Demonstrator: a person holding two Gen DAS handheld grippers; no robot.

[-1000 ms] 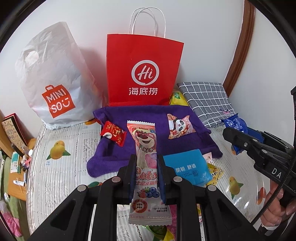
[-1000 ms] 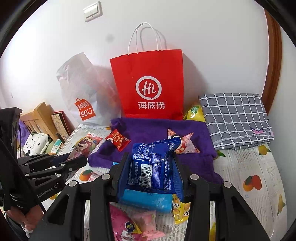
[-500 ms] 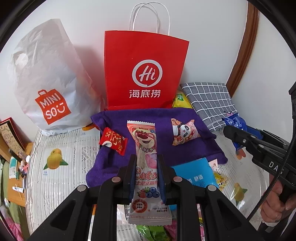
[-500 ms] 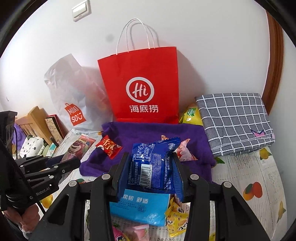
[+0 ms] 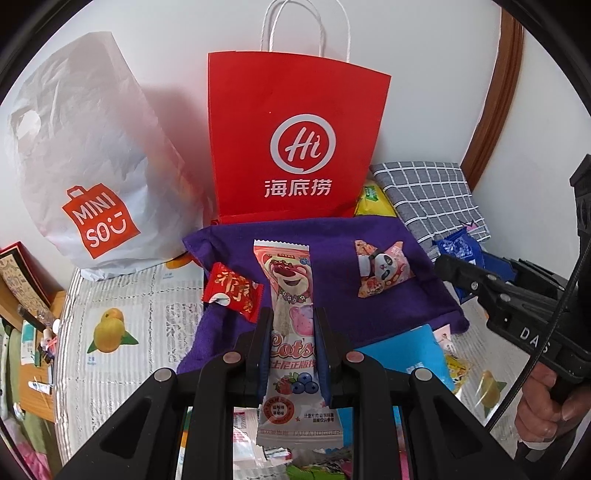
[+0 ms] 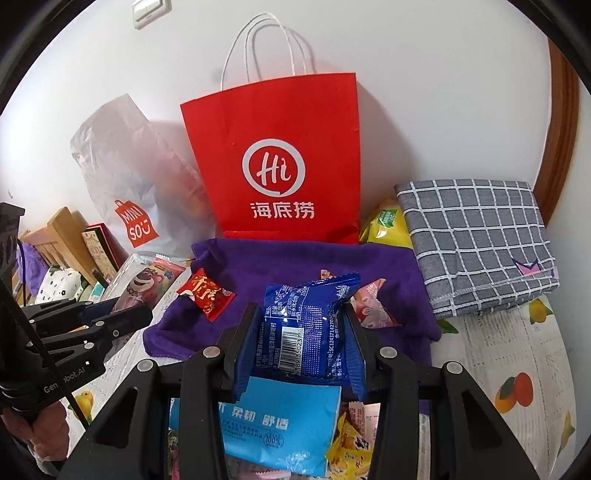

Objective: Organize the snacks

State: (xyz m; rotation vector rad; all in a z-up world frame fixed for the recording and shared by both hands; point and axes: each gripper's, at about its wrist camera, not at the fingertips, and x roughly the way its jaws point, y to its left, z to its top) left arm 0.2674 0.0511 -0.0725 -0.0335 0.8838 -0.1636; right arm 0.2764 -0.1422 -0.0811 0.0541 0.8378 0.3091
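While my left gripper [image 5: 291, 339] pinches the long pink bear-print snack bar [image 5: 291, 314] across its middle, the bar's long axis runs straight ahead along the fingers toward the red paper bag [image 5: 295, 140], above the purple towel [image 5: 332, 236]. My right gripper [image 6: 299, 336] clamps a blue snack packet [image 6: 306, 328], barcode side up. Only the right view shows the wall switch [image 6: 147, 9].

Two grippers: left gripper [image 5: 291, 339], right gripper [image 6: 301, 339]. Two bags: red paper bag [image 5: 295, 140], white plastic bag [image 5: 85, 155]. One purple towel [image 5: 332, 236], one checked grey cloth [image 6: 476, 236]. One bear wrapper [image 5: 291, 295], one blue packet [image 6: 306, 332], one red candy [image 5: 232, 291], one panda packet [image 5: 382, 271], one blue tissue pack [image 6: 280, 424].
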